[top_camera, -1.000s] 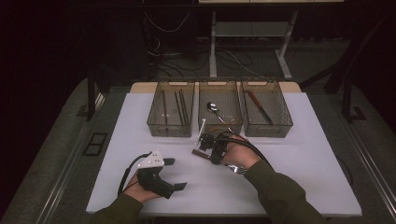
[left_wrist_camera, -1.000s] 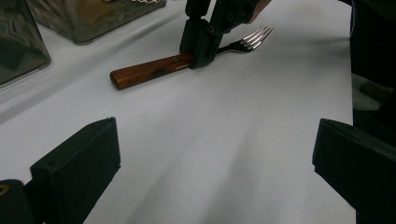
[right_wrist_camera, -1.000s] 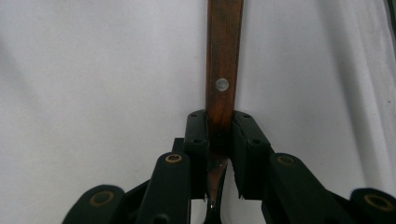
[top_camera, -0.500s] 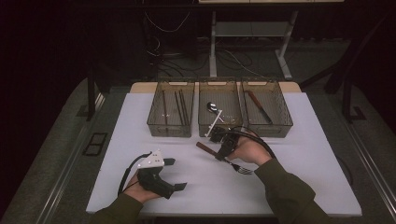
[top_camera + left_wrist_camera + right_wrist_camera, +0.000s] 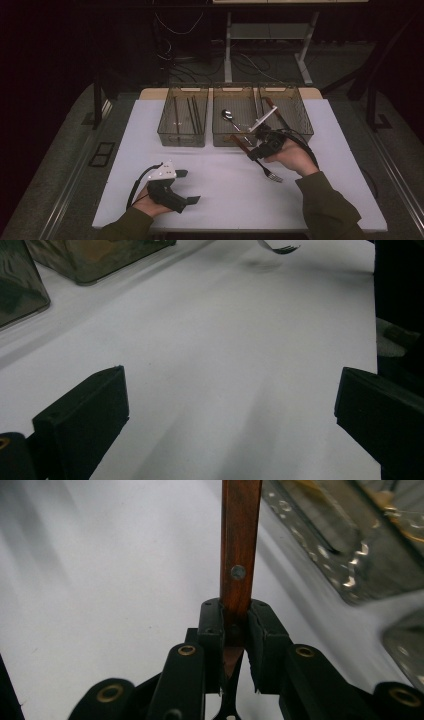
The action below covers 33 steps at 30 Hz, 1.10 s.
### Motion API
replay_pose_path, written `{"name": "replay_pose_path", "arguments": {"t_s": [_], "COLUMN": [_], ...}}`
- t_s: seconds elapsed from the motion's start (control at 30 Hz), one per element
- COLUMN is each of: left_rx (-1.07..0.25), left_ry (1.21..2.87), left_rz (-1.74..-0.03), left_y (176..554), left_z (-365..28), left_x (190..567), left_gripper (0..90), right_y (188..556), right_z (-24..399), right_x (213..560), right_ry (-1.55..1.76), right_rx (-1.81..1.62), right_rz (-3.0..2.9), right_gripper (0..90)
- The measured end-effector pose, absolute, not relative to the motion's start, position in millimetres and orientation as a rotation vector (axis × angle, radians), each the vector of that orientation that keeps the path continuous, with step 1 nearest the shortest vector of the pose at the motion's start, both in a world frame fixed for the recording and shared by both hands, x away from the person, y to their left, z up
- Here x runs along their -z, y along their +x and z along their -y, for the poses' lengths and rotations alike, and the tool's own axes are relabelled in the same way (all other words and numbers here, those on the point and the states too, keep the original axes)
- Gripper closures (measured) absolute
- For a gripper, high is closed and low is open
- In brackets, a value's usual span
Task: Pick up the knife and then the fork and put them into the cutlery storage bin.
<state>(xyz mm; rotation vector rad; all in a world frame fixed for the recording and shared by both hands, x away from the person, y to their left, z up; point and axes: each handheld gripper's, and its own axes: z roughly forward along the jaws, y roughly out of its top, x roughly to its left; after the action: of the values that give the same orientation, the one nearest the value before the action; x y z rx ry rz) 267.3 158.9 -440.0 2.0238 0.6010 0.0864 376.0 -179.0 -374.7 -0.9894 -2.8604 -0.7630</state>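
With the right gripper [image 5: 235, 645] clamped on the fork [image 5: 260, 162] by its wooden handle, just at 6 o'clock of the middle bin [image 5: 235, 135], we should lift its tines clear of the rim before releasing, left gripper [image 5: 187, 187] idle and open.

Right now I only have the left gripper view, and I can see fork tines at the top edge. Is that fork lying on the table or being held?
Observer: Held. The right tool is shut on the fork, gripping its wooden handle.
Operator: Which way does it point?
Observer: In the high view, the handle points toward the bins and the tines toward the person.
Operator: What is in the bin nearest to it?
Observer: A spoon lies in the middle bin, just beyond the handle's end.
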Motion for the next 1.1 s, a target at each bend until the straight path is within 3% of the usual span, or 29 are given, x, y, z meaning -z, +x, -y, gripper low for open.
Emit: {"name": "replay_pose_path", "arguments": {"t_s": [0.47, 1.1], "left_rx": [-0.078, -0.077], "left_ry": [2.023, 2.021], "left_rz": [-0.602, -0.602], "left_y": [267.4, 267.6], "left_z": [-158.8, -158.8], "left_x": [440.2, 440.4], "left_gripper": [0.1, 0.1], "right_y": [376.5, 394.5], "right_z": [234.5, 275.7], "right_x": [358.1, 324.6], "right_ry": [-1.156, -1.331], "right_rx": [1.026, 1.212], "right_rz": [2.795, 2.769], "right_gripper": [77.9, 77.8]}}
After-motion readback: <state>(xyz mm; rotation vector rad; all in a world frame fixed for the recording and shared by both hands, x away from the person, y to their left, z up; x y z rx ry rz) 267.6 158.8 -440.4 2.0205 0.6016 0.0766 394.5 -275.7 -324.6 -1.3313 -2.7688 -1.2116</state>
